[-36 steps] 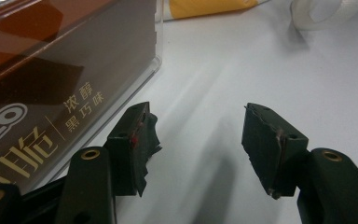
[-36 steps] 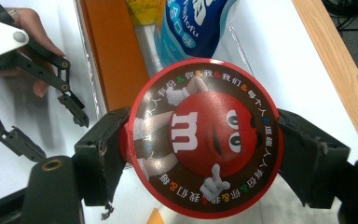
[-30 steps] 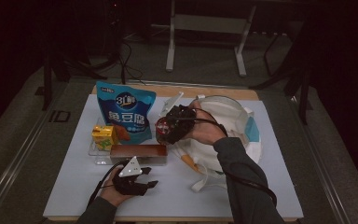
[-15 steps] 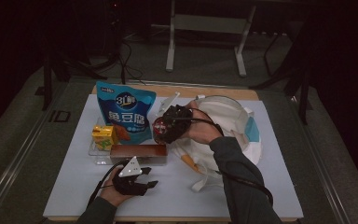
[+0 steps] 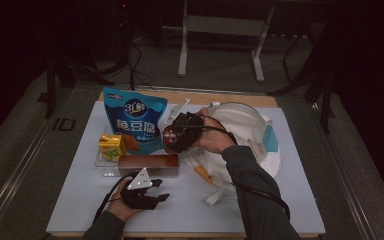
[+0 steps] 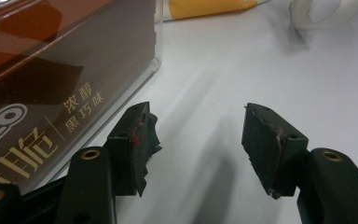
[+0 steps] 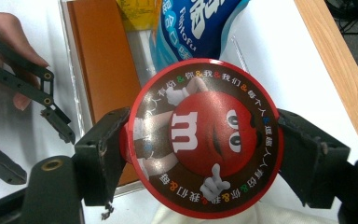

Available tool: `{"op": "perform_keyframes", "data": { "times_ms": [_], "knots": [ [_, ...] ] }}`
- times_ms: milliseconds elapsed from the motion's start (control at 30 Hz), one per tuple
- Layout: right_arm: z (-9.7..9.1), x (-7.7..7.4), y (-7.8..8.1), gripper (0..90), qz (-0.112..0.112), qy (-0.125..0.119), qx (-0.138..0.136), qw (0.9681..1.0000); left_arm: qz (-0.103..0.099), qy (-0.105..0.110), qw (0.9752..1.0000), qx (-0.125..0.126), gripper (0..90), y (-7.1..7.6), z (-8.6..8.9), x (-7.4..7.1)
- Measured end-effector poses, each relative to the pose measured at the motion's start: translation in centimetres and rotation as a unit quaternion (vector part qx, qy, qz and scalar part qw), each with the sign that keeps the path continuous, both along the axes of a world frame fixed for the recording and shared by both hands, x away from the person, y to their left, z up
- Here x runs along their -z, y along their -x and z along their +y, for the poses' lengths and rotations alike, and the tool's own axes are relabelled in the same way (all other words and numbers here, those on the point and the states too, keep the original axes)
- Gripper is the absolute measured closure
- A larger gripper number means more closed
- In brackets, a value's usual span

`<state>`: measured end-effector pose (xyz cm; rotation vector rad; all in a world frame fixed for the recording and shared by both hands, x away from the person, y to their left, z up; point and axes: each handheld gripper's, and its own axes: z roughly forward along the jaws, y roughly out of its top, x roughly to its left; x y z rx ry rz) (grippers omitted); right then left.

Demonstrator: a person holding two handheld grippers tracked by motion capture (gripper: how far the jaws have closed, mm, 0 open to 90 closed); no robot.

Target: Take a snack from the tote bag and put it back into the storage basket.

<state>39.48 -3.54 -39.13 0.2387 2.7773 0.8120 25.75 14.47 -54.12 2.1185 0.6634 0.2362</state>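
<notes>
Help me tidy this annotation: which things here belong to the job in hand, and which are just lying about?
In the job:
- round red candy tin, clamped in the right gripper
- clear tray, close below it

Lying about:
- brown box
- blue snack bag
- yellow carton
- white bag
- left gripper, open on the table

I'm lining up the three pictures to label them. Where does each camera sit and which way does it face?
High view: above the person's side, looking forward and down on the white table; both forearms enter from below.
Left gripper view: rides the left gripper, low over the table, open jaws beside the brown box.
Right gripper view: rides the right gripper, looking down, jaws clamping the round M&M's tin.
Shared: brown box and blue pouch appear in high and right gripper views.
</notes>
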Motion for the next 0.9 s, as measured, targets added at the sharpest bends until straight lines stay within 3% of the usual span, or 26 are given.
{"op": "perform_keyframes", "data": {
  "times_ms": [900],
  "knots": [
    [0.7,0.77,-0.35,23.8,0.002,-0.003,0.004,1.0,-0.002,-0.001,1.0,0.0,42.8,0.05,0.0,-0.02]
  ]
}}
